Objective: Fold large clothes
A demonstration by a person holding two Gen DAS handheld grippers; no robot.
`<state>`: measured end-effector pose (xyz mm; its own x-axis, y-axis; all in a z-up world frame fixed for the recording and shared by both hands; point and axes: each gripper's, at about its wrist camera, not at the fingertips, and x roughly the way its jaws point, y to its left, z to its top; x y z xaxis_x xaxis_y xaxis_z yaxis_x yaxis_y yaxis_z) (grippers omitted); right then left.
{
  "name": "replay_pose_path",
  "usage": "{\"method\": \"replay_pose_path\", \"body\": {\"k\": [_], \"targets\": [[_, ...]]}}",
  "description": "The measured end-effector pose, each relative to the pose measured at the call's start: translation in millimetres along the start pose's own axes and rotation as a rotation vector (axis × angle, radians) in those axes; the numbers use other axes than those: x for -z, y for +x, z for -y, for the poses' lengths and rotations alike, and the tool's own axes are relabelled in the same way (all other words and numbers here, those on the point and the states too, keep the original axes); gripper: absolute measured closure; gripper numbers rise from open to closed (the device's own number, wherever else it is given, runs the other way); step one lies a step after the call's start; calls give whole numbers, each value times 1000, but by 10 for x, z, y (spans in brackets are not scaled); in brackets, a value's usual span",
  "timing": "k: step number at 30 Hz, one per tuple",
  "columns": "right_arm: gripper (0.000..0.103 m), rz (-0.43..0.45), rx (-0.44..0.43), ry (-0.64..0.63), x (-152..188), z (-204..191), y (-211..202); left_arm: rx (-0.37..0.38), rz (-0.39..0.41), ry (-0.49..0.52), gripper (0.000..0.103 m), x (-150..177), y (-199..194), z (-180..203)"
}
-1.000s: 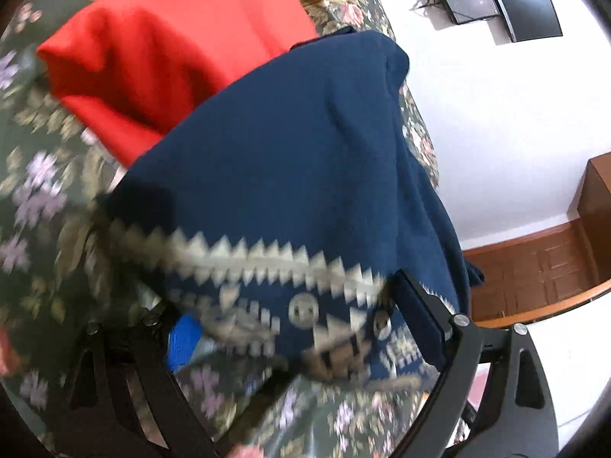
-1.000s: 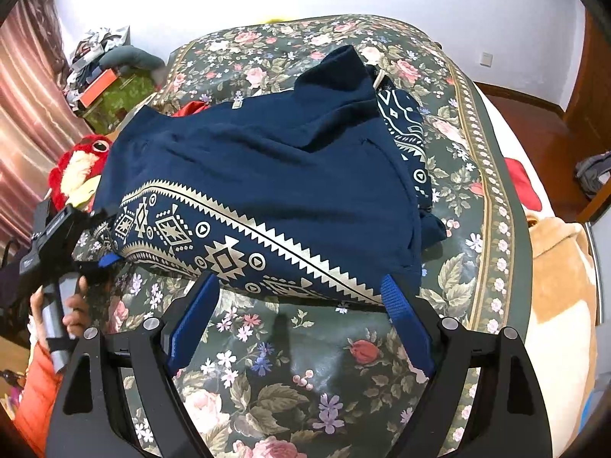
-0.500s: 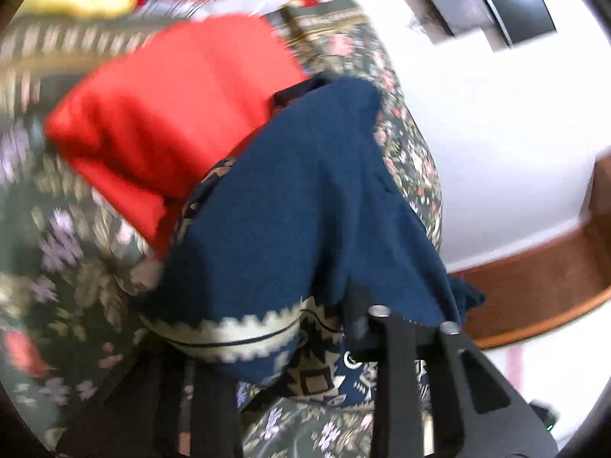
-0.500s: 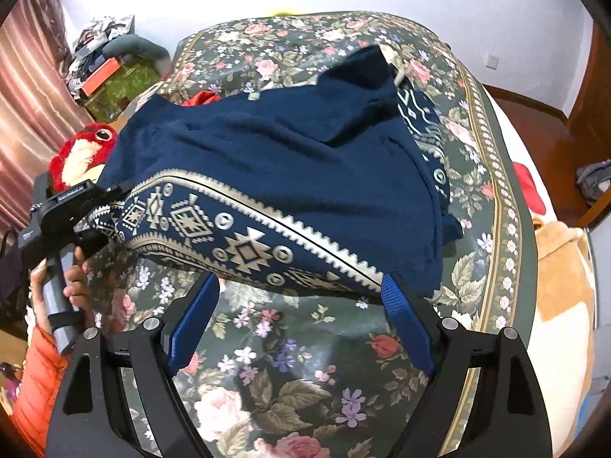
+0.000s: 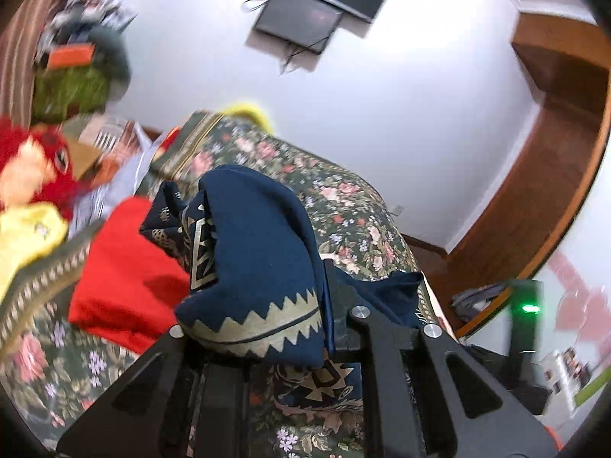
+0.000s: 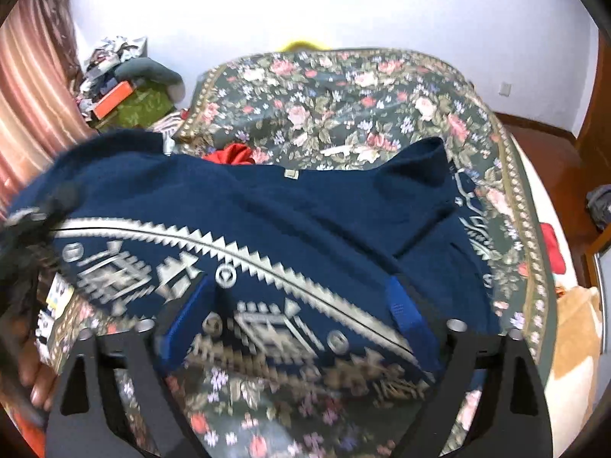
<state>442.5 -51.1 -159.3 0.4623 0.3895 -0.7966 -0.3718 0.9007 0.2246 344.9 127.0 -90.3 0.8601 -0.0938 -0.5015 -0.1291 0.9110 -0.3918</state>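
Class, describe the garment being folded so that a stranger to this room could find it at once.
Start at the bed with the green floral cover. On it lies a navy garment, one corner pinched in the left gripper. Unlike the plain red garment beside it, it has a pale zigzag border.

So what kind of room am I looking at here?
Most likely a bedroom in a home: a bed with a floral bedspread, a red plush toy beside it, a screen on the wall, and a navy patterned garment being folded.
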Motion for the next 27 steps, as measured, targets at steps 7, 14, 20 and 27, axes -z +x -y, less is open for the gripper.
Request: {"method": "replay_pose_path", "body": {"k": [7,14,20,27], "targets": [[1,-133,-111,53,153,135,617,-32,-52,162,89,106,344,498],[2,-99,-180,50,169,465,282,34,-78,284,89,177,536,1170],[2,19,57,143,372,1331,-231,144,-232,410,89,560,906,1837],[2,5,178,256,677,2052,-573,177,-569,478,88,1398,1467,1978]]}}
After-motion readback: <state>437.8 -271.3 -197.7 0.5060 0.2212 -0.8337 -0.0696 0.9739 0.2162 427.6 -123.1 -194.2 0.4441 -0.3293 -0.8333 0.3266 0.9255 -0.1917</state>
